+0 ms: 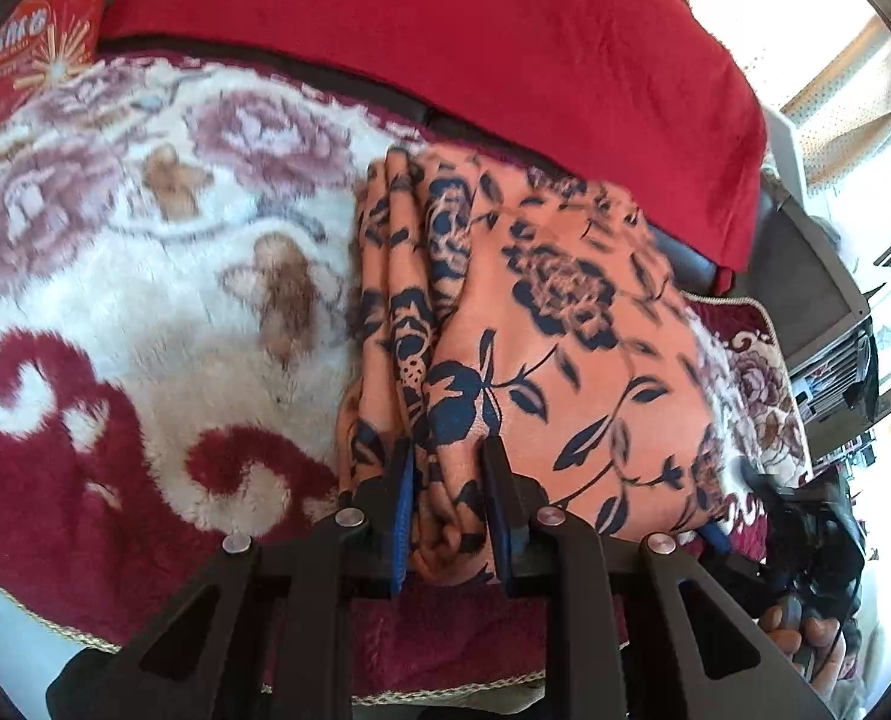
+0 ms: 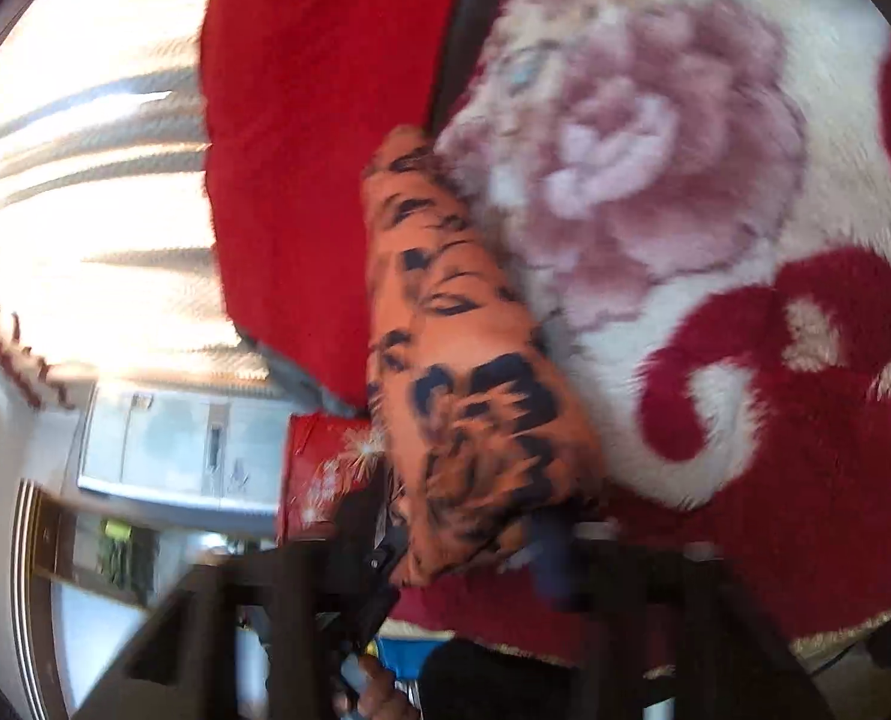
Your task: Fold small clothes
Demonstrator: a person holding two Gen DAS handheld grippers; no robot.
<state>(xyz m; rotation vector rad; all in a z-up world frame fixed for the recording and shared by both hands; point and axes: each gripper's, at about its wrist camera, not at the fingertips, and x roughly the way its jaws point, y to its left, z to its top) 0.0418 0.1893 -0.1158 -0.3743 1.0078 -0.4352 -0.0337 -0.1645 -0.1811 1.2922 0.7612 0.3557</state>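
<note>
An orange garment (image 1: 541, 324) with navy flowers lies folded on the plush white, red and mauve blanket (image 1: 163, 312). My left gripper (image 1: 452, 501) is at its near edge, and the blue pads are shut on a bunched fold of the cloth. At the garment's right edge a blue pad (image 1: 715, 535) of the other gripper shows beside a hand (image 1: 805, 636). In the blurred right wrist view, the garment's folded end (image 2: 469, 420) fills the gap of my right gripper (image 2: 463, 546). The jaws stand wide. The blur hides whether the pads press on the cloth.
A big red cushion (image 1: 445, 36) lies along the back behind the garment. A red snack bag (image 1: 31, 42) sits at the far left corner. The blanket's corded hem (image 1: 445, 693) runs close below my left gripper. Grey furniture (image 1: 823, 300) stands to the right, and a bright curtained window (image 2: 85, 180) is beyond.
</note>
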